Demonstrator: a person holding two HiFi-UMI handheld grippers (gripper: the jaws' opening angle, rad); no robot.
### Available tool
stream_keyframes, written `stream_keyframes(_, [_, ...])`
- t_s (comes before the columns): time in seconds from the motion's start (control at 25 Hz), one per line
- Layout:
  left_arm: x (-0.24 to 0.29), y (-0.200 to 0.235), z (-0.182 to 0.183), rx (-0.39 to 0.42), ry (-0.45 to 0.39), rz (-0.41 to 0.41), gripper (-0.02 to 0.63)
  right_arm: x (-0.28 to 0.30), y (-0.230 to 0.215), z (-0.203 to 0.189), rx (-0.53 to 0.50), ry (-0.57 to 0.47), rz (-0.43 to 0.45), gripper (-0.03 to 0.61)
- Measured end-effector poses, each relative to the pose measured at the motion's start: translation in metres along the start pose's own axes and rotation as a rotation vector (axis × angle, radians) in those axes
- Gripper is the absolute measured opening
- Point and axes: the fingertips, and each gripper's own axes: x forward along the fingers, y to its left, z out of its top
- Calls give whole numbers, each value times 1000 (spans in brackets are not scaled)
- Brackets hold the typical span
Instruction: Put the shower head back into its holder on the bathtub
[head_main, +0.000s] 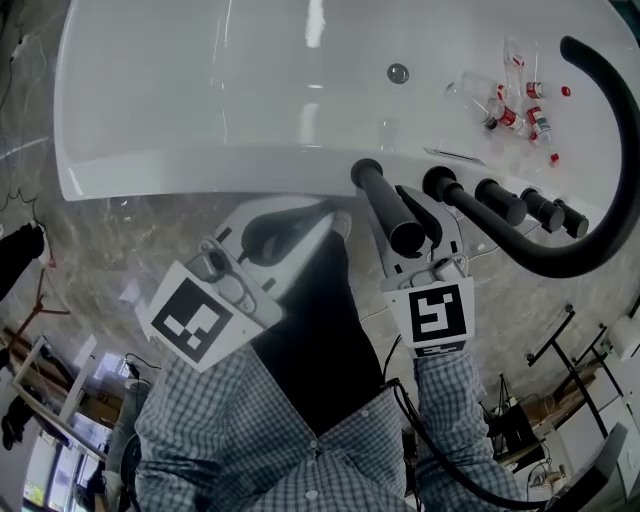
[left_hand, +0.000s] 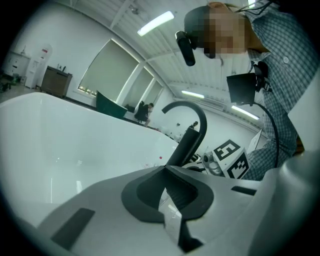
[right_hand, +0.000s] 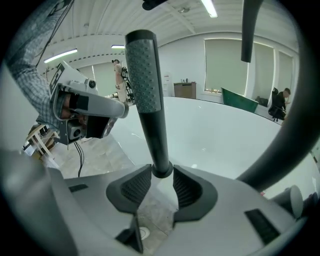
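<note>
We find the right gripper (right_hand: 161, 174) clenched on the shower head (right_hand: 145, 75) near its lower end, which sits at the holder (head_main: 364, 171) on the bathtub (head_main: 200, 100) rim, beside the taps. The left gripper (left_hand: 164, 172) is closed and holds nothing.

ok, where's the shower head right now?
Head view, centre-right: the shower head stands up from the near rim of the bathtub, just left of the black taps. Its lower end is between the right gripper jaws.
</note>
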Motion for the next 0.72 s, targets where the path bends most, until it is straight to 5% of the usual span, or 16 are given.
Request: stream_keyframes(0.72, [-21, -63, 54, 87, 13, -42, 8, -81, 23, 39, 142, 6, 41, 25])
